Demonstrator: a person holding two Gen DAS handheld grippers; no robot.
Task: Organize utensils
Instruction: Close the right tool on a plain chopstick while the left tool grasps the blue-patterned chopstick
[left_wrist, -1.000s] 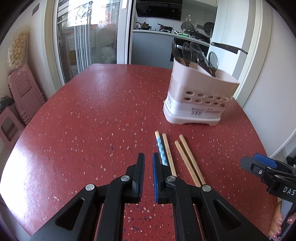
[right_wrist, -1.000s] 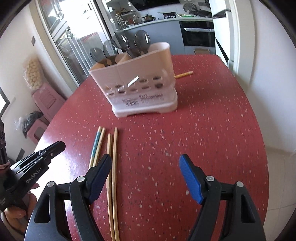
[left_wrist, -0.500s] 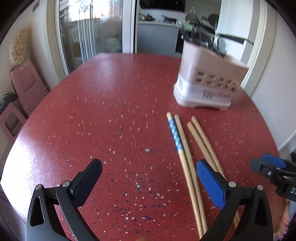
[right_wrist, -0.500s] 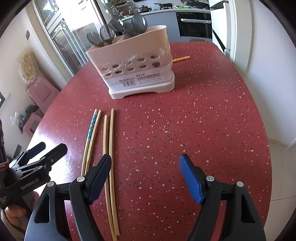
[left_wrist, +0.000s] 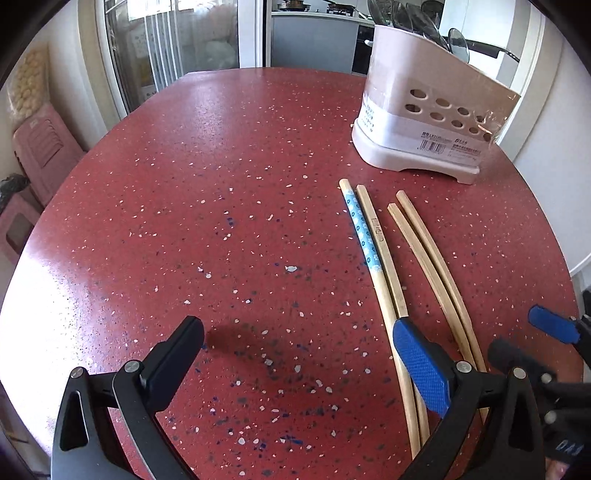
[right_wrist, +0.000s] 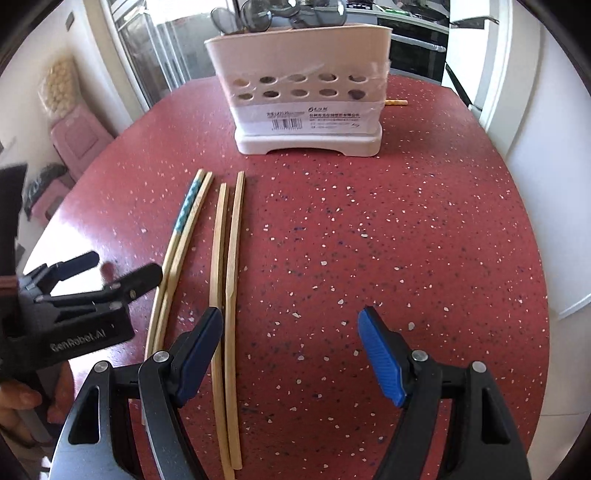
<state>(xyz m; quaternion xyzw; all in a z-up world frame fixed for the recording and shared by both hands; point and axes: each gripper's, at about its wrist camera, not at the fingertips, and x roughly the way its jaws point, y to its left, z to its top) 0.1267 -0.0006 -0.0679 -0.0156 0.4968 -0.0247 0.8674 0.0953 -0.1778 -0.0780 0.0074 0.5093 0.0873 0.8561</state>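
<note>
Two pairs of chopsticks lie side by side on the red speckled table: a pair with one blue-patterned stick (left_wrist: 364, 236) (right_wrist: 186, 208) and a plain bamboo pair (left_wrist: 424, 243) (right_wrist: 229, 229). Beyond them stands a pink utensil holder (left_wrist: 424, 122) (right_wrist: 306, 81) with spoons in it. My left gripper (left_wrist: 297, 332) (right_wrist: 120, 266) is open wide, its right finger over the near end of the patterned pair. My right gripper (right_wrist: 290, 317) (left_wrist: 528, 338) is open too; the plain pair runs just inside its left finger. Neither holds anything.
One more chopstick (right_wrist: 397, 102) pokes out from behind the holder at the table's far side. The table edge (right_wrist: 543, 280) curves close on the right, with a white wall beyond. Pink stools (left_wrist: 40, 147) stand on the floor to the left.
My left gripper went from shut to wide open and dropped toward the table. The right gripper sank and shifted left, so the plain pair now lies by its left finger.
</note>
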